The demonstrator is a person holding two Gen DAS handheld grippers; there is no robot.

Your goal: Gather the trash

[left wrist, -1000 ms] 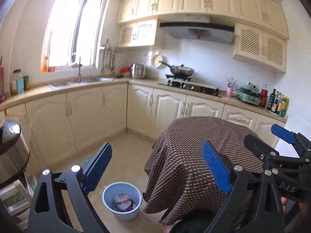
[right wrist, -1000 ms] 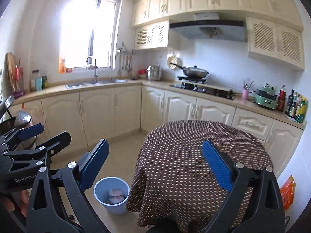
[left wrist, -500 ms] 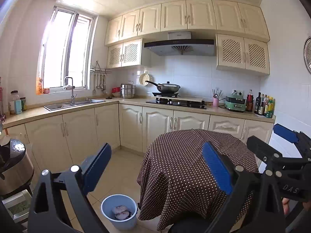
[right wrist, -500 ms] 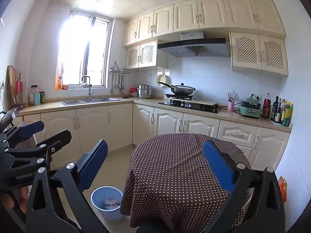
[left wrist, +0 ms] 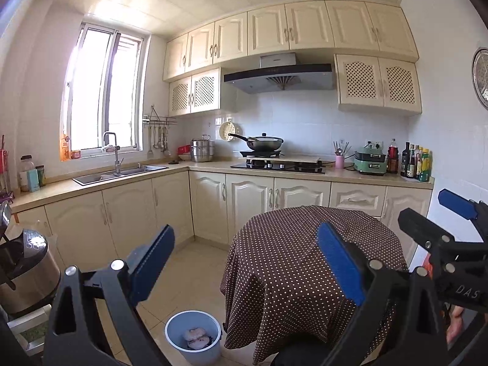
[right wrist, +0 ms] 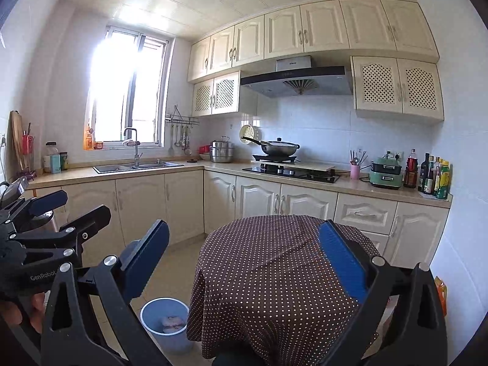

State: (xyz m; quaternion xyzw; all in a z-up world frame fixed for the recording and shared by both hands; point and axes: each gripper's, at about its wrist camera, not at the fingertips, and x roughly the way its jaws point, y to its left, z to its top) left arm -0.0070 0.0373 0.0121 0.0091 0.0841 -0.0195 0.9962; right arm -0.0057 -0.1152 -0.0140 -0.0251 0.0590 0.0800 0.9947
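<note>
A light blue bin point(left wrist: 193, 337) stands on the floor left of the round table point(left wrist: 308, 262) with the brown dotted cloth. Crumpled pale trash point(left wrist: 196, 335) lies inside it. The bin also shows in the right wrist view point(right wrist: 164, 318), with trash point(right wrist: 172, 322) in it. My left gripper point(left wrist: 245, 259) is open and empty, held high in front of the table. My right gripper point(right wrist: 244, 253) is open and empty too. Each gripper shows at the edge of the other's view, the right one point(left wrist: 451, 228) and the left one point(right wrist: 55, 213).
Cream cabinets and a counter point(left wrist: 350, 174) run along the back and left walls, with a sink point(left wrist: 119, 174), stove with wok point(left wrist: 263, 143) and bottles point(left wrist: 418, 161). A steel cooker point(left wrist: 24, 271) stands low left. An orange packet point(right wrist: 440, 294) lies low right of the table.
Both grippers have tilted up and pulled back, so the table and bin sit lower and farther in view and the ceiling shows. Both stay open and empty.
</note>
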